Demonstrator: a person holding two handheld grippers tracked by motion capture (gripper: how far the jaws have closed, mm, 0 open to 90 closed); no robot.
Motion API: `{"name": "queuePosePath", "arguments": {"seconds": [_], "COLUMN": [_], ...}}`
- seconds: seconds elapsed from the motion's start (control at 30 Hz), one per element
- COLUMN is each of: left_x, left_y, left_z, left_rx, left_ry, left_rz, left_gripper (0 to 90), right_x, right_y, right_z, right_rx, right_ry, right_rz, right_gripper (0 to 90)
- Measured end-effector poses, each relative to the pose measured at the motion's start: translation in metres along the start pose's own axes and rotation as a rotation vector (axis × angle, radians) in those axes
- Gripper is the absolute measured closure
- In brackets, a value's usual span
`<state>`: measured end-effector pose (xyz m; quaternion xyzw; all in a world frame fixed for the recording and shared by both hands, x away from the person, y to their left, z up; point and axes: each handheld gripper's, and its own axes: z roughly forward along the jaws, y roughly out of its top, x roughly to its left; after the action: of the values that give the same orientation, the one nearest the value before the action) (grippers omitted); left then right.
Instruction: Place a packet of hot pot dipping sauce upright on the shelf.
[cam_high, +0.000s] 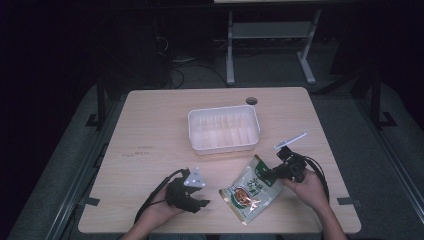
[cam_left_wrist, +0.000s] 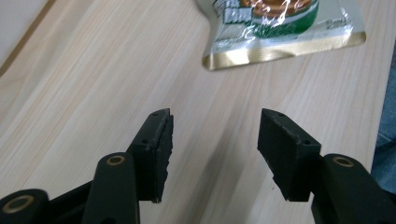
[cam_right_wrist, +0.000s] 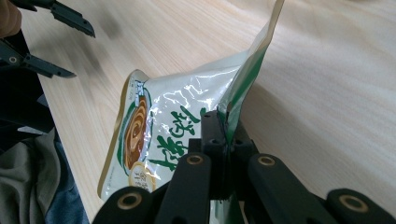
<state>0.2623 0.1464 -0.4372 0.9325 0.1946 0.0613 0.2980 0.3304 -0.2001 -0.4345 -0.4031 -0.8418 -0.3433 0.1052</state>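
Right gripper (cam_right_wrist: 227, 135) clamped on snack pouch (cam_right_wrist: 159, 140) edge, corner seemingly lifted off table (cam_high: 150, 135); left gripper (cam_left_wrist: 215, 140) wide open, empty.

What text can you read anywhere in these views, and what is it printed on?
None can be quoted with confidence.
Pouch, clamped at its edge by the right gripper: large green characters on the front, glare-streaked and seen at an angle, not legible.
Same pouch in the left gripper view: cut-off white block of characters, blurred.
Table, white tray: no markings.
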Motion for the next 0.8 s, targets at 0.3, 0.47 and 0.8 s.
{"name": "queuePosePath", "arguments": {"seconds": [0.3, 0.47, 0.8], "left_x": [0.01, 0.016, 0.024], "left_y": [-0.027, -0.039, -0.048], "left_z": [-0.016, -0.02, -0.03], "left_rx": [-0.012, -0.042, -0.086], "left_ry": [0.046, 0.057, 0.114], "left_rz": [-0.032, -0.079, -0.124], "left_gripper": [40.5, 37.9, 30.2], "right_x": [0.01, 0.016, 0.039], "right_y": [0.004, 0.008, 0.019], "right_z": [-0.004, -0.01, -0.024], "right_rx": [-0.001, -0.008, 0.008], "right_ry": [-0.01, -0.019, -0.04], "right_rz": [-0.002, -0.005, -0.031], "right_gripper": [89.4, 89.4, 89.4]}}
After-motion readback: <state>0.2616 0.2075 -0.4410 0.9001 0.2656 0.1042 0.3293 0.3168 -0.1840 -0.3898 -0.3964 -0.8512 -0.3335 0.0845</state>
